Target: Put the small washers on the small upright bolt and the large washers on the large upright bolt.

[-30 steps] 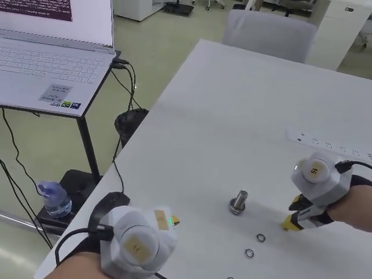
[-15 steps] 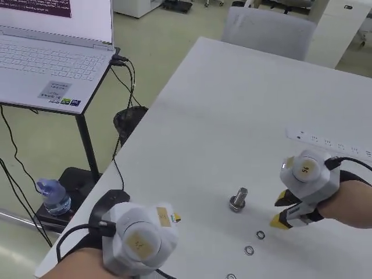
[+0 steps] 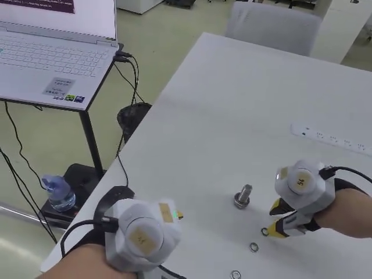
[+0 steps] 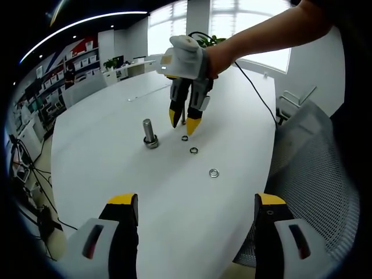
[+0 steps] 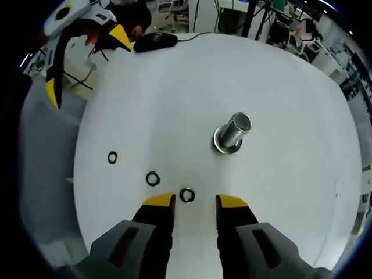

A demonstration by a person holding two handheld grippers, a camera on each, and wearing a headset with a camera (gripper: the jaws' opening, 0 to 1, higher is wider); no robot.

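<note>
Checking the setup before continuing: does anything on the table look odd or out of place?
One upright bolt stands on the table, though the task names two. Three washers lie flat near it; nothing looks spilled or damaged.

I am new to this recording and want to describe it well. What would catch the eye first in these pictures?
First, the shiny steel bolt standing upright on the white table, with three small metal washers lying flat beside it. Next, the right gripper, its yellow-tipped jaws open and poised at the washer nearest the bolt. The left gripper is held open near the table's edge.
</note>
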